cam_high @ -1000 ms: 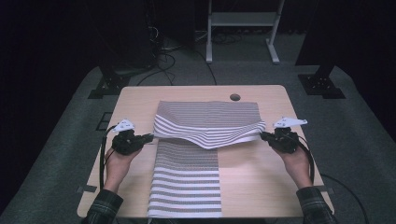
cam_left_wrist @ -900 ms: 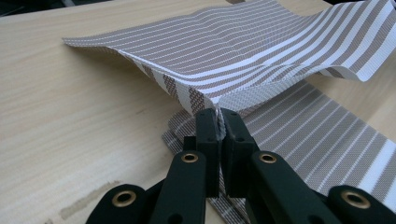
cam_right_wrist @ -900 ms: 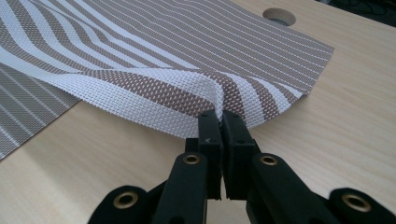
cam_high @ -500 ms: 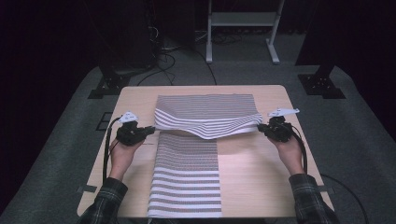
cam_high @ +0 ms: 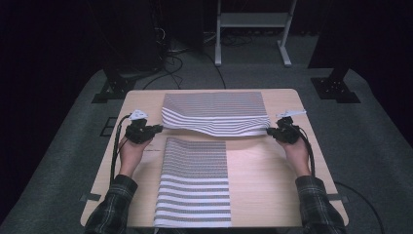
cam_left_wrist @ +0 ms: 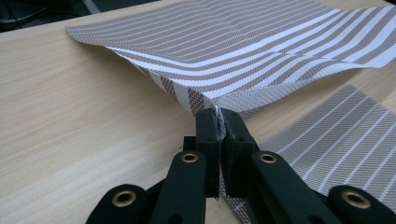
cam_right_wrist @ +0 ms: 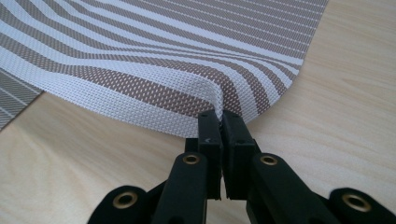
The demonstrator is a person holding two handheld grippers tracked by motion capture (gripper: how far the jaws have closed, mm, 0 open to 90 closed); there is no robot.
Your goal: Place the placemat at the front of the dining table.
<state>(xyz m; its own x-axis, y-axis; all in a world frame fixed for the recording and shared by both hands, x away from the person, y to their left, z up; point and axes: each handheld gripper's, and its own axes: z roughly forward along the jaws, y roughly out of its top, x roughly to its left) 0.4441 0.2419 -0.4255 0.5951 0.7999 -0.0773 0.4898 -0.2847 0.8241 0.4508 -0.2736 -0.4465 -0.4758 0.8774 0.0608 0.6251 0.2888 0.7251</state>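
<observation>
A brown-and-white striped woven placemat lies across the far half of the wooden table. Its near edge is lifted and sags in the middle. My left gripper is shut on the mat's near left corner, and the right gripper is shut on the near right corner. In the left gripper view the jaws pinch the folded corner of the mat. The right gripper view has the jaws clamped on the mat's curled edge. A second striped placemat lies flat lengthwise near the front.
Both forearms in plaid sleeves come in from the table's front edge. Bare wood flanks the flat mat on each side. Behind the table stand a metal frame, dark stands and floor cables.
Both hands have moved away from the person, carrying the held placemat toward the far edge. The mat now lies flatter and more stretched out. Both grips are unchanged.
</observation>
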